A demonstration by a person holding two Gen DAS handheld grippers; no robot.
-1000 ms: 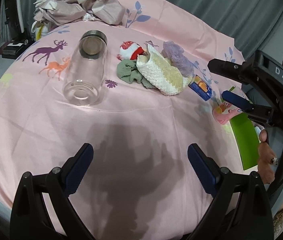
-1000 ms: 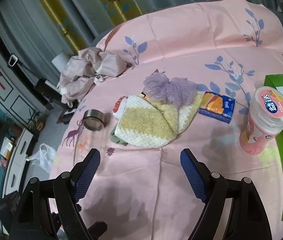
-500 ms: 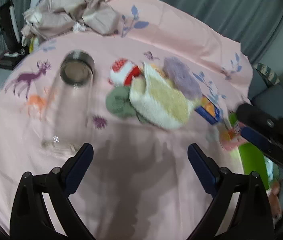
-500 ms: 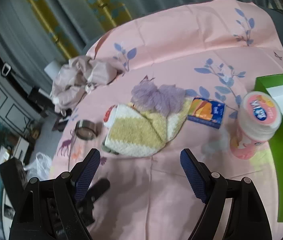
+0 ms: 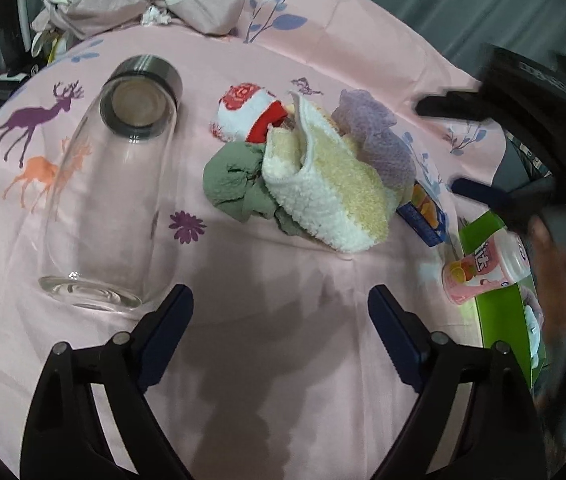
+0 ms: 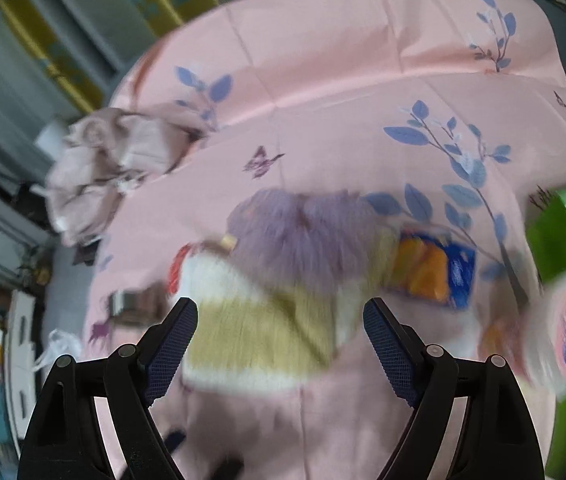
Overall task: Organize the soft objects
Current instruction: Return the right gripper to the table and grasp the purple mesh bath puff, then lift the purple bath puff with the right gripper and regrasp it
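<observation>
At the left of the left wrist view a clear glass jar (image 5: 107, 196) with a dark metal neck lies on its side on the pink printed cloth (image 5: 283, 340) covering the counter, beside purple and orange deer prints. The left hand-held gripper (image 5: 281, 308) hangs over bare cloth; its jaws have just been closing a little yet stand wide, nothing between them. Mid-counter the soft things lie heaped together: a red-and-white sock (image 5: 249, 110), a green cloth (image 5: 235, 188), a cream-and-yellow fluffy piece (image 5: 335, 196) and a purple fluffy piece (image 5: 379, 140). Just right lies a blue-and-orange packet (image 5: 423, 212), its print too small to read. A pink bottle (image 5: 483, 272) stands by the green box (image 5: 499, 312); its label is blurred. The right hand-held gripper (image 6: 281, 320) is wide and empty above the heap.
</observation>
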